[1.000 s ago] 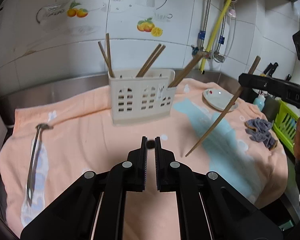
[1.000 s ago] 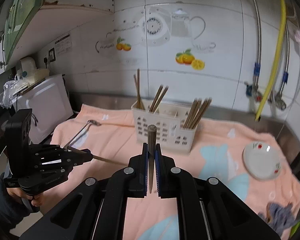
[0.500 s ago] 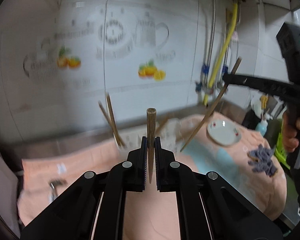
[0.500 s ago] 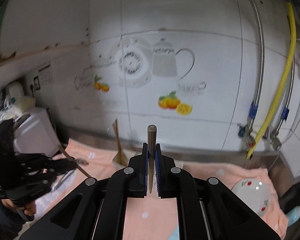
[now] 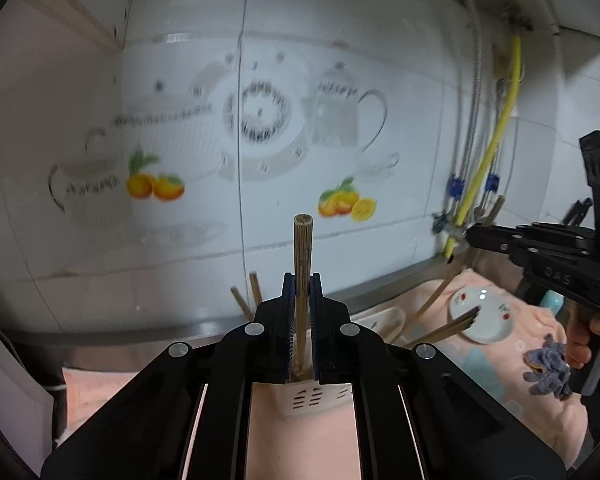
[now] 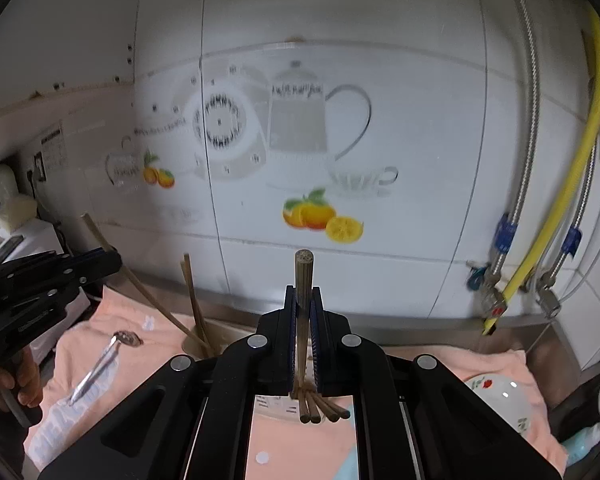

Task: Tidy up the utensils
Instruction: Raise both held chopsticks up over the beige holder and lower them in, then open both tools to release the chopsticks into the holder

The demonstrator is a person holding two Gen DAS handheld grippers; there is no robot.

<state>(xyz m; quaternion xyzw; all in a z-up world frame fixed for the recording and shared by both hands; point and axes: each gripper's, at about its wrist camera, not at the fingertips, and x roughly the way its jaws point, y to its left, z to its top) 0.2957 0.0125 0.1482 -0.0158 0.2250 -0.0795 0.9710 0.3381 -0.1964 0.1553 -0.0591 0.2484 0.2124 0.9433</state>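
Chopstick [image 5: 302, 280] stands upright, pinched in the left claw [image 5: 301, 328], its lower tip just above the white utensil holder [image 5: 312, 398] on the tabletop. Right claw [image 6: 303, 340] pinches a second upright chopstick [image 6: 303, 304] over the holder's chopstick bundle [image 6: 320, 408]. Both holds sit directly above; neither looks nearer.

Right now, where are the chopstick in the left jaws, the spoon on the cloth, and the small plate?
chopstick [image 5: 302, 264]: left wrist view, on the upright shaft above the jaws.
spoon [image 6: 96, 366]: right wrist view, mid-handle, lying on the peach cloth.
small plate [image 5: 485, 322]: left wrist view, on its white inner face.
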